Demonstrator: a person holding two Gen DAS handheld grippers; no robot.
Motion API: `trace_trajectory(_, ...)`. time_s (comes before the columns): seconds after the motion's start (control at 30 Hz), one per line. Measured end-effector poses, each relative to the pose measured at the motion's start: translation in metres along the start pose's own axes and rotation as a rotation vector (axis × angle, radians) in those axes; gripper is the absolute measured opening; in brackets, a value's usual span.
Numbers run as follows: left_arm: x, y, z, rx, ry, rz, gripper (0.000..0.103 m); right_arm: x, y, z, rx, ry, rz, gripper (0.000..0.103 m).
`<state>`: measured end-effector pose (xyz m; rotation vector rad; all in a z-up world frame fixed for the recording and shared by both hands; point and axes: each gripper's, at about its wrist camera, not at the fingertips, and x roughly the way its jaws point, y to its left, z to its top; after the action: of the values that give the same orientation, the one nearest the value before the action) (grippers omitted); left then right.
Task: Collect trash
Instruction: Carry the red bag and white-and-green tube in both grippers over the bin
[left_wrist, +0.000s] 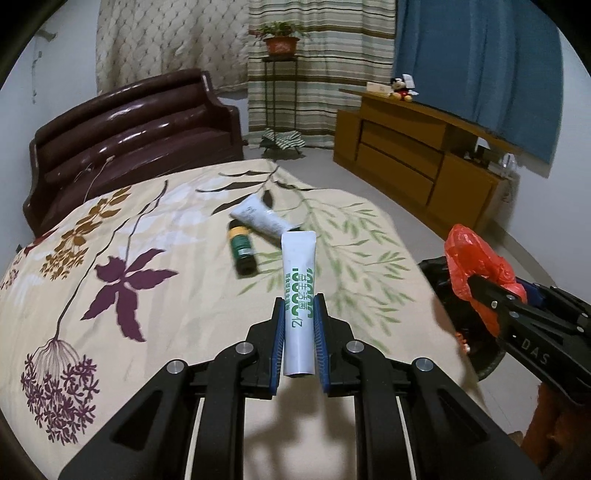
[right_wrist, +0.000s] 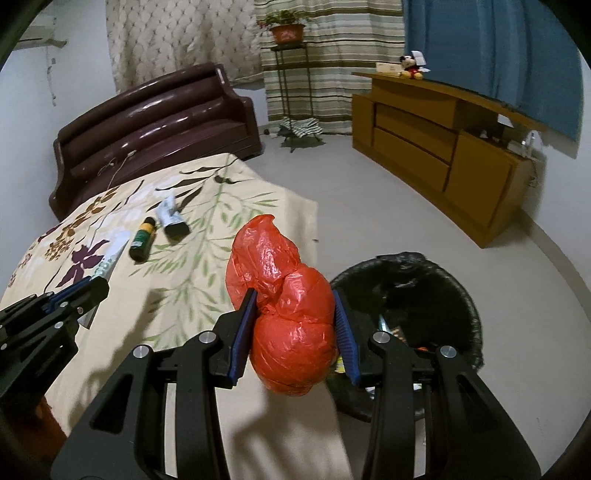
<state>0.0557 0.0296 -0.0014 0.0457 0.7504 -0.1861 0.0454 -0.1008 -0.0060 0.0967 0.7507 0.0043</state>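
Ahead of my left fingers (left_wrist: 299, 328) the flowered bed (left_wrist: 147, 236) is bare except for a green bottle (left_wrist: 242, 249) and a white tube (left_wrist: 258, 218) lying together, while below my right fingers (right_wrist: 295, 332) the black bin (right_wrist: 443, 280) gapes open on clear floor (right_wrist: 369, 206), the wooden cabinet (right_wrist: 443, 147) well apart.

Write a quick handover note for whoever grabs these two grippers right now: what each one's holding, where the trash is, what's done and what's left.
Left gripper: shut on a white toothpaste tube, lifted off the bed.
Right gripper: shut on a crumpled red plastic bag, beside the black-lined trash bin.
Done: both pieces picked up; neither dropped yet. The bin already holds some scraps.
Left: drop bag and tube in the bin, then fetch the green bottle and the other white tube lying on the floral bedspread.
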Motion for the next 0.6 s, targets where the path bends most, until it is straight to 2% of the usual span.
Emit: trace_trajectory(0.6,0.019,-0.089,0.011,0.121,-0.021,-0.103,0.016,-0.011,-0.084,-0.004,0.106,-0.034,-0.153,0.039)
